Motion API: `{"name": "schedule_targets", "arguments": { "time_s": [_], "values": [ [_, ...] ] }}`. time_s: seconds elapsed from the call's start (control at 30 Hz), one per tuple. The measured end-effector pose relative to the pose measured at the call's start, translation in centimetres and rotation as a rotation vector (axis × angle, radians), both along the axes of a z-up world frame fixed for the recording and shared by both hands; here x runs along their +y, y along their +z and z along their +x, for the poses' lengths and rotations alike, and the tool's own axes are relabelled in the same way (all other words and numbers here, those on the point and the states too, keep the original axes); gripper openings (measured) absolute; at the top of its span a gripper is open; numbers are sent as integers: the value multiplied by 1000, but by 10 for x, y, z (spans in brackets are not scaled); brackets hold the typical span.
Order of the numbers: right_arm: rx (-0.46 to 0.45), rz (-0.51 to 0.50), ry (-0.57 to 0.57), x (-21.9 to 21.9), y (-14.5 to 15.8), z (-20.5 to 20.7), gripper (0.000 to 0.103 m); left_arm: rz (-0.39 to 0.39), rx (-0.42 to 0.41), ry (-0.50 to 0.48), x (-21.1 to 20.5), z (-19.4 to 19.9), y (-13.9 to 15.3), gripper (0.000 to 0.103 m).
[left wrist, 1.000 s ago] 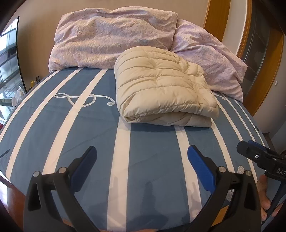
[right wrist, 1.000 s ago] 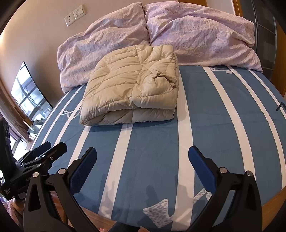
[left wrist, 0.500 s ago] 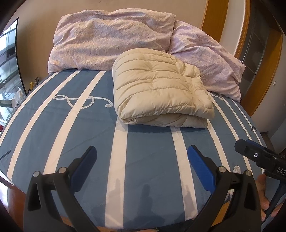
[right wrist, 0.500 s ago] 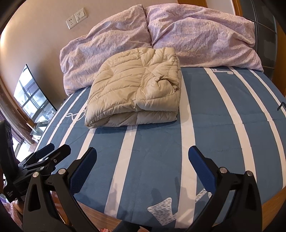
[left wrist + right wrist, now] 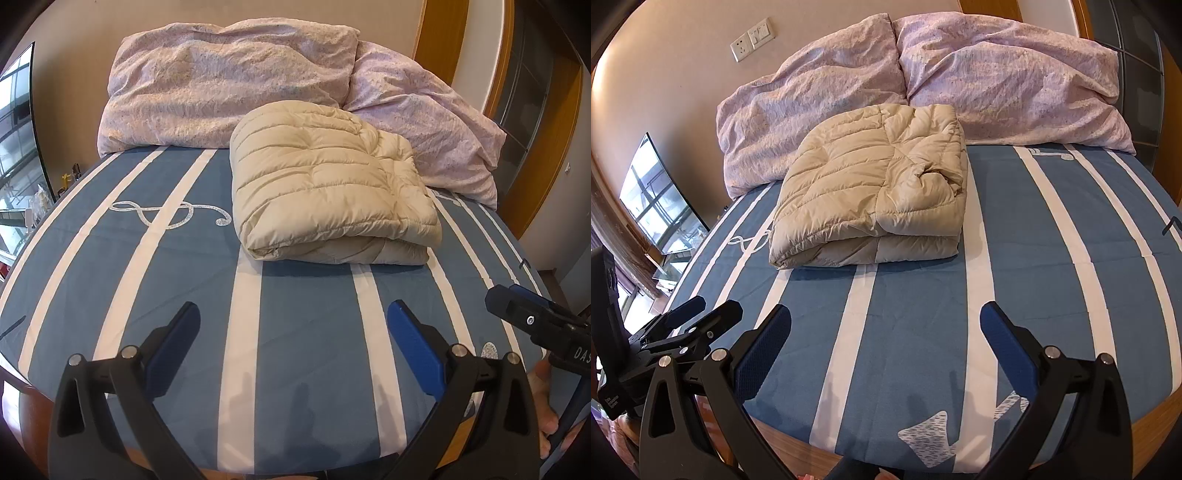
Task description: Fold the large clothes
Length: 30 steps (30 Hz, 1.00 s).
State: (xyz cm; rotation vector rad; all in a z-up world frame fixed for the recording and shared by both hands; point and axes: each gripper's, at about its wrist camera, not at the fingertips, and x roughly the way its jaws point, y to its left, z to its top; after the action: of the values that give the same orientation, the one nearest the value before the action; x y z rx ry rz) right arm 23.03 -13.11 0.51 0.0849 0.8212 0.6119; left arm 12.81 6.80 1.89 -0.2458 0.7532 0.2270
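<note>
Bed: blue sheet with white stripes running toward the pillows; a white treble clef is printed on it left of the jacket in the left wrist view, and small white music notes near the far pillow in the right wrist view.
Pillows: two pale lilac ones, crumpled, side by side against the wall at the head of the bed.
Jacket: cream quilted puffer, folded into a thick block, lying on the bed just in front of the pillows, its back edge touching them; the folded edge faces the cameras.
Window: at the left of the bed, bright panes.
Left gripper: held low over the near edge of the bed, blue-padded fingers spread wide apart, nothing between them, well short of the jacket.
Right gripper: beside the left one, also over the near edge, fingers spread wide and holding nothing.
Wall socket and switch: white plates above the left pillow.
Writing: white letters "DAS" on the right gripper's body at the edge of the left wrist view; the rest is cut off.
</note>
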Motion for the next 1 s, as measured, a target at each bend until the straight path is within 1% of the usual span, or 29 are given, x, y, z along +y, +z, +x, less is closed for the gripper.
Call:
{"name": "schedule_targets", "arguments": {
  "time_s": [1.0],
  "values": [
    [4,1,3,0,-2,1,102,7,1,-11,-1,3,3,101]
  ]
}}
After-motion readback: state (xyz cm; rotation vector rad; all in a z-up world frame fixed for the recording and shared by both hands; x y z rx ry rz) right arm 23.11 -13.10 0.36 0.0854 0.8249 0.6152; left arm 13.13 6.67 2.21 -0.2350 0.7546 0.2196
